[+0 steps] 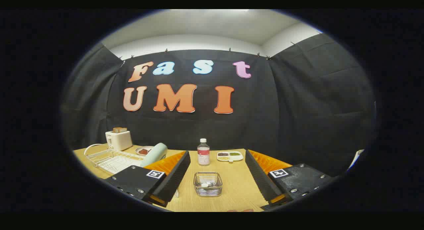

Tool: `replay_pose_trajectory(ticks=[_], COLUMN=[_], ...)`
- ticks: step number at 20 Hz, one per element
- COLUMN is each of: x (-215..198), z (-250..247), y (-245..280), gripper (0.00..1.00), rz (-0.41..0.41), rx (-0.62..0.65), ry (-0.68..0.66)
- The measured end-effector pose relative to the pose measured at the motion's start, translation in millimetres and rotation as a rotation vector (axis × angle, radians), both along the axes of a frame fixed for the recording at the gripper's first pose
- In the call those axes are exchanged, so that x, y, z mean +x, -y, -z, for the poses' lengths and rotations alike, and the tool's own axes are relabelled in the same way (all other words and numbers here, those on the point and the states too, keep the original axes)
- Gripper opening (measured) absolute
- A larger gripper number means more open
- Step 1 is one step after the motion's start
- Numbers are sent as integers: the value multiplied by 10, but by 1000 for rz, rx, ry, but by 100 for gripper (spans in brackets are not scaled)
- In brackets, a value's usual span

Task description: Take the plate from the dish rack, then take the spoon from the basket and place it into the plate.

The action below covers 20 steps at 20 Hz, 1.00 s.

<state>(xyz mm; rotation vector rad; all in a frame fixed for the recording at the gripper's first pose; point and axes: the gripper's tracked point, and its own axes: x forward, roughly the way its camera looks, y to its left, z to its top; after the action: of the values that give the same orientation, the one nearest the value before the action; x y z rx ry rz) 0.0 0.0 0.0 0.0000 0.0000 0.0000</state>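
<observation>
Tool (212,177) hovering above the desk (238,193) with fingers spread wide apart, gripping nothing, pointing across the wooden top toward the back wall. Framing the wire basket (208,184) between the two fingers, just ahead of them, probably because both targets need to be surveyed before committing to either. Holding a small pale item inside that basket, likely the spoon (205,185), though too small to confirm. Sitting well off beyond the left finger, the white wire dish rack (111,159), open and low, with a pale green plate (154,154) leaning tilted at its near right end, partly hidden behind that finger. Leaning rather than lying flat presumably for draining, which also leaves an edge exposed for a pinch. Judging the task as barely begun: plate not yet lifted, spoon not yet out.

Standing beyond the basket, a clear bottle (203,152) with a white cap, upright. Lying just to its right, a white divided tray (230,156) with dark and green fillings. Resting behind the rack, a cream toaster (118,139) with bread poking out, and beside it a small dish (143,151) with something red.

Needing next, most likely, a swing leftward toward the rack, keeping fingers apart for the rim.
</observation>
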Motion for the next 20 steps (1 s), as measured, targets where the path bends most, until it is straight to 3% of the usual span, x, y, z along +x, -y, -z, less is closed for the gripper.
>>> replay_pose_trajectory(ticks=[8,20], x=[-39,-53], z=[63,122], y=[-237,-190], gripper=[99,99], rz=[-50,-36], rx=[3,17], ry=[-36,-68])
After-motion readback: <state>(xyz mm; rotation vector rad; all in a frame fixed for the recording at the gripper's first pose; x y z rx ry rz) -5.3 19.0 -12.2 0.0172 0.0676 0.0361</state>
